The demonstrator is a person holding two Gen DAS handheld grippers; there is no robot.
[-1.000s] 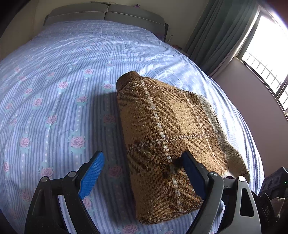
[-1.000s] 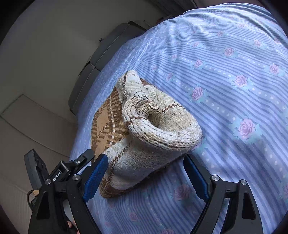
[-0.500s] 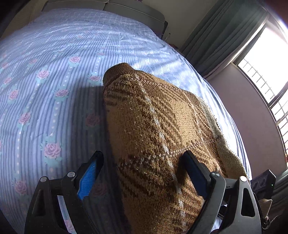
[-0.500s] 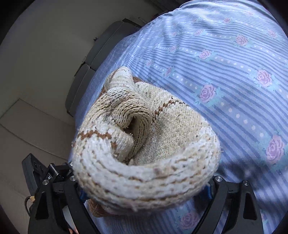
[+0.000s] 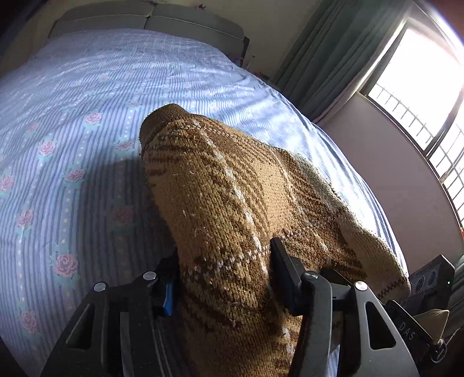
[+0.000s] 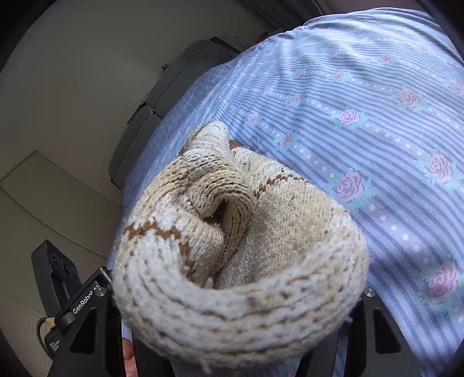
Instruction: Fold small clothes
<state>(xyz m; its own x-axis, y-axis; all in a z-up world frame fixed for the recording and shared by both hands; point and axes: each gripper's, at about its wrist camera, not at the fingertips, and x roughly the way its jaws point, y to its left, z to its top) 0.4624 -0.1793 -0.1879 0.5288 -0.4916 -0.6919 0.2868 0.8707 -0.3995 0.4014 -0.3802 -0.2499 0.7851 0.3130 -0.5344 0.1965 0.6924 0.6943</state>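
Knitted garment [image 5: 232,208], brown plaid outside and cream at its open end, lies folded into a thick roll on the bed [image 5: 72,121]. Long axis runs away from the left wrist camera toward the headboard [image 5: 150,14], far end a rounded brown tip. Near end sits between the left gripper [image 5: 224,275] fingers.

Left gripper: both fingers press against the sides of the knit, left pad [image 5: 168,295] blue and mostly buried in fabric; jaws partly closed, clamped on the roll.

Right gripper [image 6: 237,333]: the cream cuff end [image 6: 240,261] of the garment fills the gap between its black finger frames and bulges over them. Fingertips hidden by the knit; frames stand close against the bundle on both sides, so it reads as gripping it.

Left wrist view only: curtain [image 5: 333,58] and bright window [image 5: 420,87] at right, brown plaid face of the knit. Right wrist view only: the rolled opening seen end-on with inner layers curled inside, and a black device [image 6: 55,272] at lower left beyond the bed edge.
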